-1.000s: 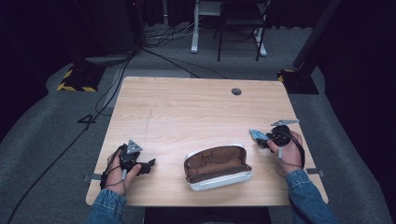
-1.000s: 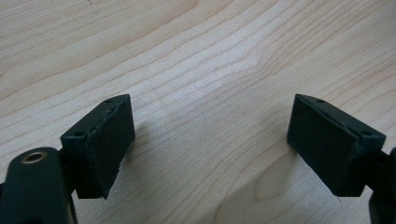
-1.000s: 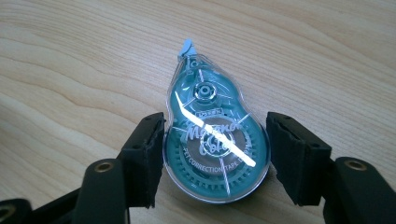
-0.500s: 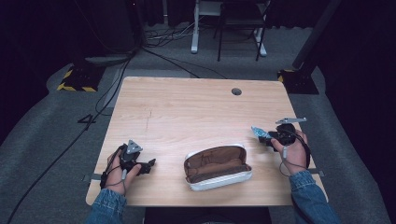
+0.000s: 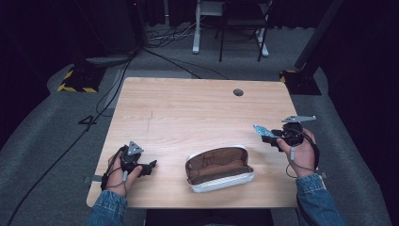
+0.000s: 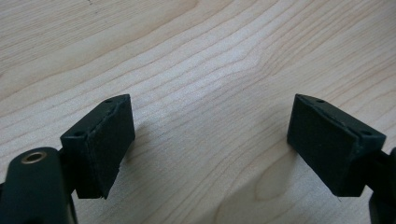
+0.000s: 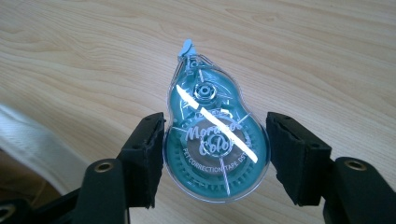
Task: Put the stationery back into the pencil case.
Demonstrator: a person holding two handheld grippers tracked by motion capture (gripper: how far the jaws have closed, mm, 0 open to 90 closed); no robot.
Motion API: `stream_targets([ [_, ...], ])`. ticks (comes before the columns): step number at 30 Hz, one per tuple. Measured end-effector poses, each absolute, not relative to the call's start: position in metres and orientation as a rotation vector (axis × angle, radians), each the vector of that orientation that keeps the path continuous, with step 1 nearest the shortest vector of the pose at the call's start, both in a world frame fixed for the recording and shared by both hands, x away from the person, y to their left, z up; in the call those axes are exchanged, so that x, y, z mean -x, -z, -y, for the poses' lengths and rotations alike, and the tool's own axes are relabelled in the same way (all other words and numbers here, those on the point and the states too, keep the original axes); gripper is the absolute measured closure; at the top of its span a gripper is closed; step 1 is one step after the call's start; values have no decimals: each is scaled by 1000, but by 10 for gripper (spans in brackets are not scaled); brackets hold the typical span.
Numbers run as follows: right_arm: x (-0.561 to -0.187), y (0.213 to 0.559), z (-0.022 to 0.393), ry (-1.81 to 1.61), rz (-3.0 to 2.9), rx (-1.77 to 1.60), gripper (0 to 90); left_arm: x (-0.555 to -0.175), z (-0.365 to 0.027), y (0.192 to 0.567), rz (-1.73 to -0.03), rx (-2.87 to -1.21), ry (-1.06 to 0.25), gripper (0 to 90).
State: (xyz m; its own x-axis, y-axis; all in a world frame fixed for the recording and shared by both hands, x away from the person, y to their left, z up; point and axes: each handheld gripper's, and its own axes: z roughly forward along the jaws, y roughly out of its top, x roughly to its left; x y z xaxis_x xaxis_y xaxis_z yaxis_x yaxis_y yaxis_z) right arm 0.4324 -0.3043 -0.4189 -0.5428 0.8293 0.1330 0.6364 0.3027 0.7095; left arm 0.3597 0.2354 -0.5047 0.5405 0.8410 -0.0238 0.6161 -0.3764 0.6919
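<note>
**Right gripper holds correction tape above table**

Right gripper [image 5: 269,135] is clamped on a teal correction tape dispenser [image 7: 214,140], both pads pressed against its wide round body; the narrow tip points away from the gripper camera. In the high view the dispenser [image 5: 260,130] sticks out from the jaws toward the table's middle, held clear of the wooden table [image 5: 197,108], to the right of an open pencil case [image 5: 219,168]. The case lies near the table's front edge, brown lining up, white shell beneath. The gripper view shows a pale edge of it at lower left.

Left gripper [image 5: 149,166] rests near the front left corner in the person's left hand [image 5: 120,174]. Its jaws stand wide apart, bare wood between them [image 6: 210,140].
</note>
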Motion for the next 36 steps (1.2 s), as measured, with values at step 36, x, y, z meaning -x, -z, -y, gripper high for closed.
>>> stream_targets([
  [36, -375, 360, 235, -1188, -2571, -983, 395, -361, -235, 505, -1165, -2126, -441, 148],
])
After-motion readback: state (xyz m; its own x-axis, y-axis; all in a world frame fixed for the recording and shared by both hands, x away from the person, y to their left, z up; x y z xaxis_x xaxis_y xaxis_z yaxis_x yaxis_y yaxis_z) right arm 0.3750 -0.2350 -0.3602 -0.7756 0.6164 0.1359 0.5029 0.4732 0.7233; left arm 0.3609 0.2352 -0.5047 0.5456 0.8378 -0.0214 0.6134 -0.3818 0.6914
